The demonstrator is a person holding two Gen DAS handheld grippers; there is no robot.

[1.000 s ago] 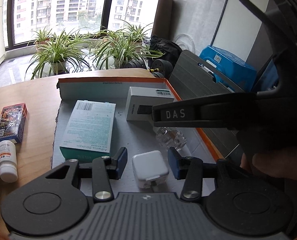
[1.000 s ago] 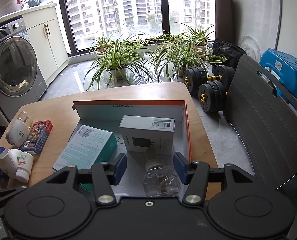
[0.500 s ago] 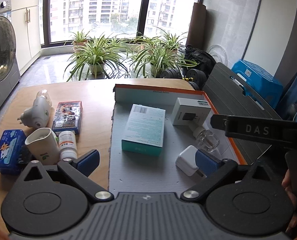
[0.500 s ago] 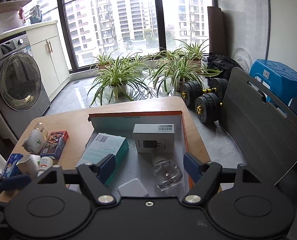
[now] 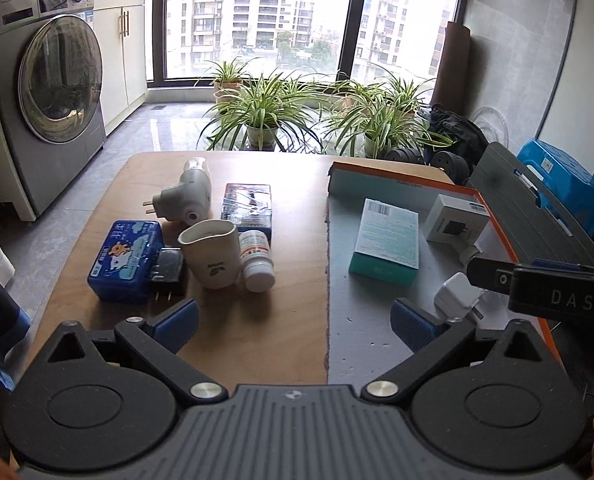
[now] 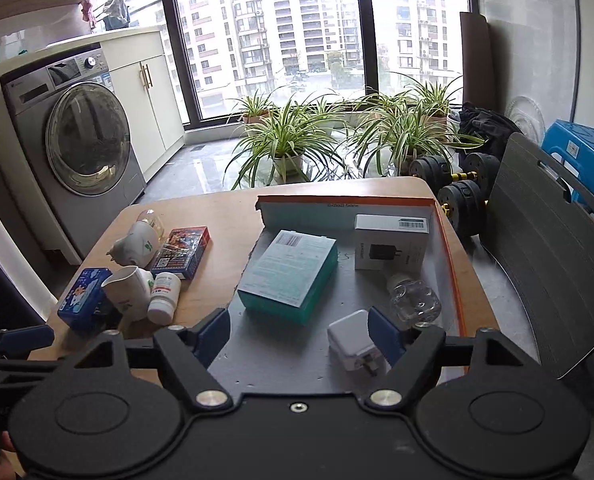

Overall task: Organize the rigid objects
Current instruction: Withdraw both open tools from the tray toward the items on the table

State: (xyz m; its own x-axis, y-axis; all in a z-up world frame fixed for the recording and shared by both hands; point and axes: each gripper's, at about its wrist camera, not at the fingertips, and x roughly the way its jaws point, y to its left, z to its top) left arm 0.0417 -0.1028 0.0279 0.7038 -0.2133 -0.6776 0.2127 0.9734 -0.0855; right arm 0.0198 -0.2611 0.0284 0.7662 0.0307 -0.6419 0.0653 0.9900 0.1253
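The left wrist view shows a black plug adapter (image 5: pixel 168 273) lying flat between the blue tin (image 5: pixel 127 261) and the cream cup (image 5: pixel 213 253), near the table's (image 5: pixel 297 280) left edge; the right wrist view shows only a dark bit of it. That view instead gives the clear plastic bottle (image 6: pixel 415 299) in the tray (image 6: pixel 449 256), by its orange right wall, which the left view hides. Tray floor is grey, rough foam; inside lie a teal carton (image 6: pixel 289 272), a matte white box (image 6: pixel 391 247) and a glossy white charger cube (image 6: pixel 357 344) at the near edge. Left gripper (image 5: pixel 295 320) is spread wide w/ nothing in it, above the table's near edge; 1 s ago its fingers sat narrowly around the cube. Right gripper (image 6: pixel 299 331) is also wide apart, empty, w/ the cube just beside its right finger.
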